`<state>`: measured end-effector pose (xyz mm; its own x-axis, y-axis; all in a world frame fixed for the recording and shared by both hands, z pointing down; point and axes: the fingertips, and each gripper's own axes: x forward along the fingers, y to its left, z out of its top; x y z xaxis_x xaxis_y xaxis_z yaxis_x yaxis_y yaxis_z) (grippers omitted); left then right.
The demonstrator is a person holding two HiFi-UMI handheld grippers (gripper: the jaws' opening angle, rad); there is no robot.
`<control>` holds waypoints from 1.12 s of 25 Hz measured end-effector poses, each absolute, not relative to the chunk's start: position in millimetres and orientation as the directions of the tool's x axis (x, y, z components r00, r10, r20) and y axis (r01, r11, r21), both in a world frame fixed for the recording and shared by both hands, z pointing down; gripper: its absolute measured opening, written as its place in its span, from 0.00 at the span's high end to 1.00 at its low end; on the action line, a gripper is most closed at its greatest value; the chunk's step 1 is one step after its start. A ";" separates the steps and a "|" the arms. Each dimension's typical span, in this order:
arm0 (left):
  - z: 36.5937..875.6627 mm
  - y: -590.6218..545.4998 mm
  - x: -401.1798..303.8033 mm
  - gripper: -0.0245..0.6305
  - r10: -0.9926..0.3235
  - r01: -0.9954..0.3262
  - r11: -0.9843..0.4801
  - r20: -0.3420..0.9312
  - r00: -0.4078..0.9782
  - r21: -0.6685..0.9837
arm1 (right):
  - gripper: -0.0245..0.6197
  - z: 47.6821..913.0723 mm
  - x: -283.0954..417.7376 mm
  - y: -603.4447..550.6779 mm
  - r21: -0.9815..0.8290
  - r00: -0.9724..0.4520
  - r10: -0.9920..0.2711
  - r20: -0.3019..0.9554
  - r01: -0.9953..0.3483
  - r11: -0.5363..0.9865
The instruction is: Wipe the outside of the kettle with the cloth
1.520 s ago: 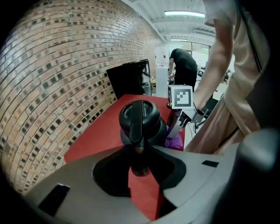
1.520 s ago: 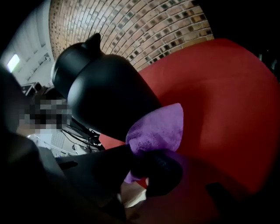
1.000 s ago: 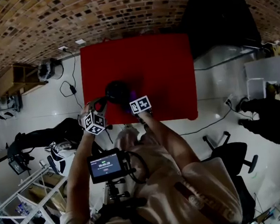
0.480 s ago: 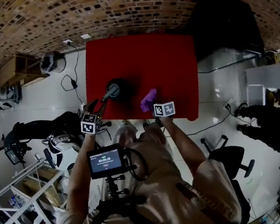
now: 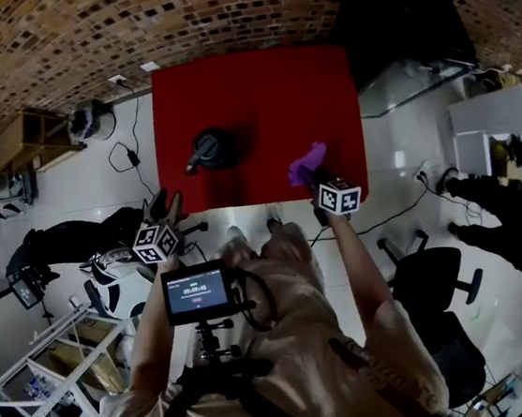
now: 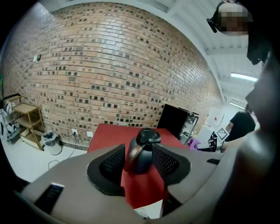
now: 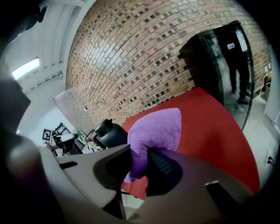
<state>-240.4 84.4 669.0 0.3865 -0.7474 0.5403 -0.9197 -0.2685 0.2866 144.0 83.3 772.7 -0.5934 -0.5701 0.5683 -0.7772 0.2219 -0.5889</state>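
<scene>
A black kettle (image 5: 211,149) stands on the red table (image 5: 265,89), left of centre, with nothing touching it. My left gripper (image 5: 168,205) hangs off the table's near left edge. Its jaws have just opened and nothing is held; in the left gripper view the kettle (image 6: 146,139) shows far off past the open gripper (image 6: 136,159). My right gripper (image 5: 317,179) is at the table's near right edge, shut on a purple cloth (image 5: 307,161). In the right gripper view the cloth (image 7: 159,129) sticks up from the gripper (image 7: 139,164), and the kettle (image 7: 109,133) is to its left.
A black cabinet (image 5: 399,25) stands beyond the table's right side, before a brick wall (image 5: 218,10). A wooden shelf (image 5: 31,141) and cables (image 5: 127,158) are on the left floor. An office chair (image 5: 441,294) and another person (image 5: 511,210) are at the right.
Both grippers have drawn back from the kettle toward the table's near edge. The left one has let go at the kettle's handle and opened. The right one has carried the cloth off to the right.
</scene>
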 end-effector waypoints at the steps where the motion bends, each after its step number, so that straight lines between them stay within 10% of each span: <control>1: 666.4 86.9 -239.0 0.67 -0.749 -0.913 -0.279 0.527 0.401 0.298 | 0.81 760.6 144.8 85.7 -0.576 -0.580 -0.597 0.554 -0.785 0.228; 14: 574.2 121.8 -225.6 0.67 -0.778 -0.810 -0.468 0.271 0.567 0.353 | 0.82 593.1 123.6 168.6 -0.275 -0.413 -0.832 0.371 -0.904 0.326; 28: 576.2 166.1 -275.6 0.69 -0.796 -0.834 -0.448 0.280 0.537 0.323 | 0.82 585.3 81.9 215.1 -0.181 -0.408 -0.831 0.377 -0.913 0.366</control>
